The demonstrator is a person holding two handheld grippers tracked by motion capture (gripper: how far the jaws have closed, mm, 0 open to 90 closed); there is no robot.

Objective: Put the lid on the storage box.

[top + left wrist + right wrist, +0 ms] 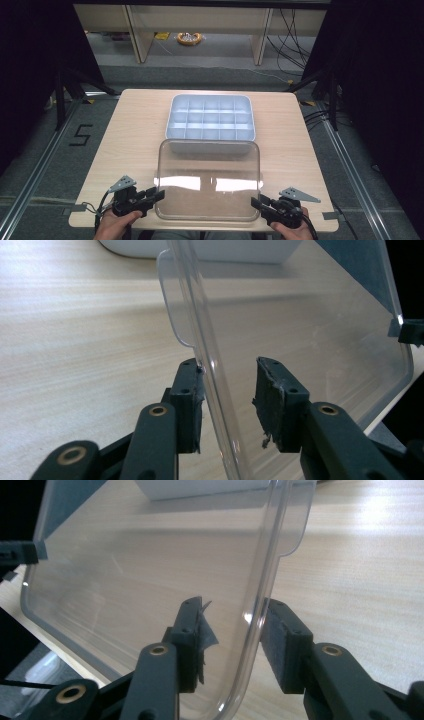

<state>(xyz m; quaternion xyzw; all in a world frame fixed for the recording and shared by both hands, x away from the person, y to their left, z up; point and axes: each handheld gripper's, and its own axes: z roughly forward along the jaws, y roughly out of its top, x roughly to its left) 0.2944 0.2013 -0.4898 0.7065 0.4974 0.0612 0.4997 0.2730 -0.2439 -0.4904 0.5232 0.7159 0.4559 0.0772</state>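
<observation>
Here, a clear lid hangs over the near half of the table, held at its two near corners. The left gripper, at about 7 o'clock of the table, pinches the lid's left rim; in the left gripper view the rim runs between the jaws, the left pad touching it, the right pad seen through the plastic. The right gripper, at about 5 o'clock, is closed on the right rim; in the right gripper view the lid passes between the pads, the right pad against its edge. The lid's far edge overlaps the near wall of a white tray, which sits at the table's centre, toward 12 o'clock, its compartments open to view. A hand grips each tool from the bottom edge.
</observation>
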